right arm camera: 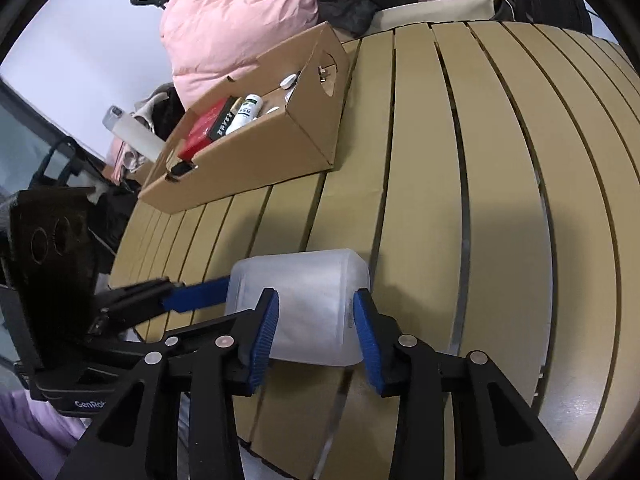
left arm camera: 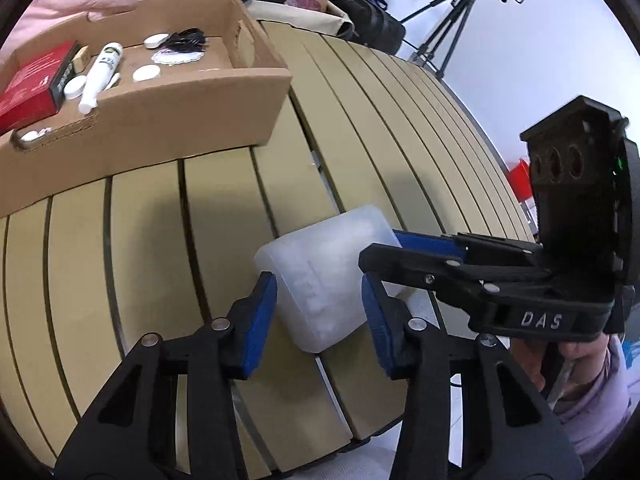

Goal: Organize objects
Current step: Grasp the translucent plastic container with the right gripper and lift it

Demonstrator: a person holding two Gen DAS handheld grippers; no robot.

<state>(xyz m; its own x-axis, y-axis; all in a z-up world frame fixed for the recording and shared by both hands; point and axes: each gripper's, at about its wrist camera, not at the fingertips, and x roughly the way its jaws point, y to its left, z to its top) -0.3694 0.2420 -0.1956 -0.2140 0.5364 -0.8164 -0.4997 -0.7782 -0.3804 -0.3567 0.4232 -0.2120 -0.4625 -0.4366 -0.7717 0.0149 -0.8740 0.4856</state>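
Note:
A translucent white plastic container (left arm camera: 320, 264) lies on its side on the slatted tan table (left arm camera: 160, 260), near the front edge. My left gripper (left arm camera: 318, 284) straddles it, blue pads against two opposite sides. My right gripper (left arm camera: 380, 248) comes in from the right and clamps the container's far end. In the right wrist view the same container (right arm camera: 308, 280) sits between the right gripper's (right arm camera: 316, 300) blue pads, which press on its sides. One blue finger (right arm camera: 196, 300) of the left gripper reaches it from the left.
An open cardboard box (left arm camera: 180, 120) at the back left holds a red box (left arm camera: 32, 80), a white tube (left arm camera: 100, 76), white lids and a black cable. Behind the table lie a pink jacket (right arm camera: 240, 20) and black bags. A tripod (left arm camera: 452, 16) stands at the back right.

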